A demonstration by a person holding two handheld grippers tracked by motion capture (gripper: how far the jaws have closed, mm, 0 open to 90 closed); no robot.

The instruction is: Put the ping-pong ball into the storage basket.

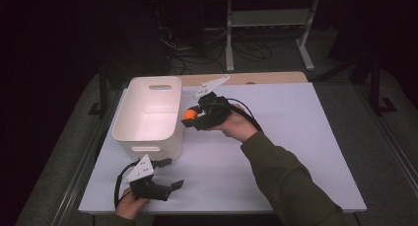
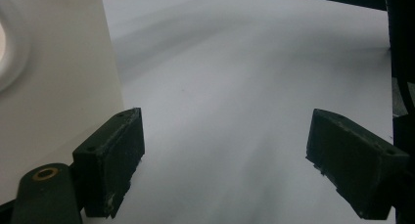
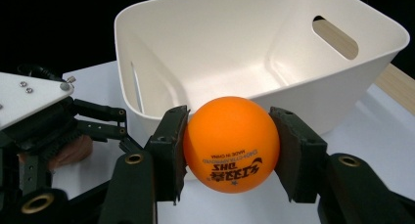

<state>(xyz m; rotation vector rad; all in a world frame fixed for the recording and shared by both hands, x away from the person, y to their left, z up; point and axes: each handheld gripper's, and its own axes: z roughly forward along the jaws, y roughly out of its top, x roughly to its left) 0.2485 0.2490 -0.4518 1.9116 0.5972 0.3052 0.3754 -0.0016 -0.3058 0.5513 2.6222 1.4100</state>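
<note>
An orange ping-pong ball (image 3: 231, 144) with dark print is clamped between the two black jaws of my right gripper (image 3: 230, 145). In the high view the right gripper (image 1: 193, 115) holds the ball (image 1: 190, 114) just outside the right rim of a white plastic bin (image 1: 148, 112), slightly above the table. The bin (image 3: 254, 53) is empty, with slot handles in its end walls. My left gripper (image 1: 173, 173) rests low at the table's front left, below the bin, jaws wide apart with nothing between them. The left gripper (image 2: 225, 155) looks along the bare white table, the bin wall (image 2: 54, 82) at its left.
The white tabletop (image 1: 281, 137) spreads open to the right of the bin. A wooden strip (image 1: 266, 78) runs along its far edge. Beyond stand a metal shelf frame (image 1: 268, 28) and cables on a dark floor.
</note>
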